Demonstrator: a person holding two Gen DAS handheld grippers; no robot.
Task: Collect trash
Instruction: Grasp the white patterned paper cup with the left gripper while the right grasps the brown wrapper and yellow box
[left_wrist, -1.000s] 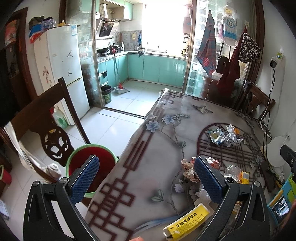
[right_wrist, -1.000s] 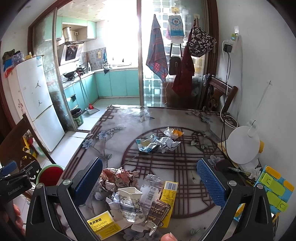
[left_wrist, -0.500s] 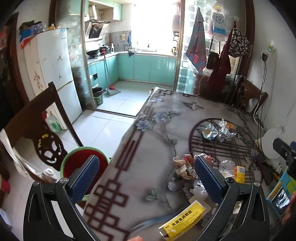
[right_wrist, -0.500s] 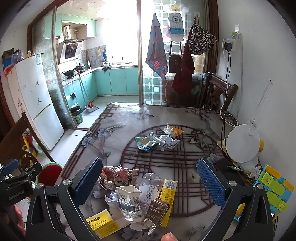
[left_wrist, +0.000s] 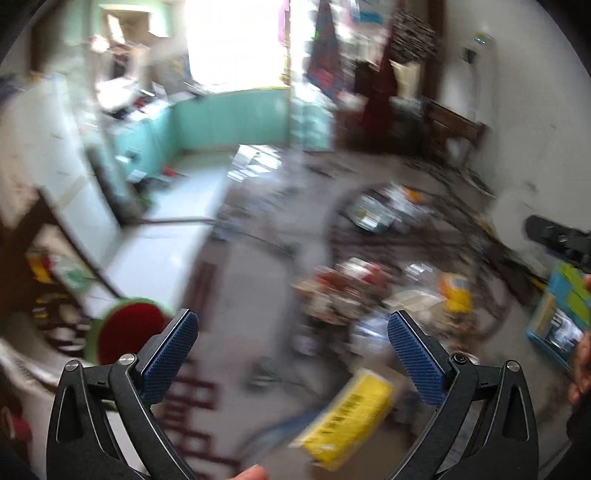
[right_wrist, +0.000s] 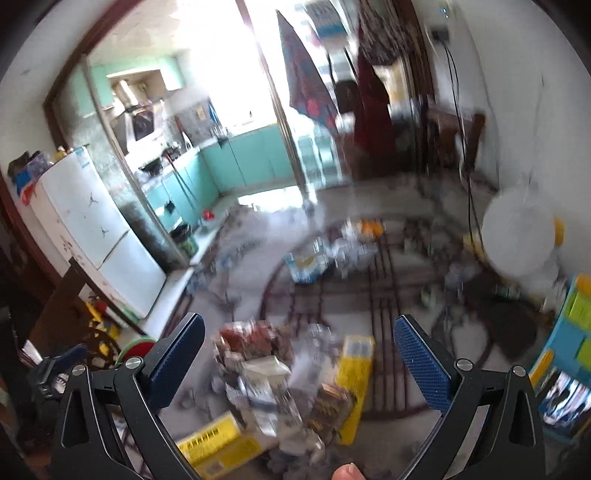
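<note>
Both views had swung sharply and blurred since half a second before. Left gripper (left_wrist: 291, 354) and right gripper (right_wrist: 299, 360) had fingers spread, empty. Trash pile (right_wrist: 280, 369) lay uncollected on the surface (right_wrist: 240, 273); red bucket (left_wrist: 125, 328) waited beside it, suggesting an approach underway.

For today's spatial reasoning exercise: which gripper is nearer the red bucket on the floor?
Left. The left gripper hangs beside the red bucket at the table edge; the right gripper sits over the trash pile, farther away.
</note>
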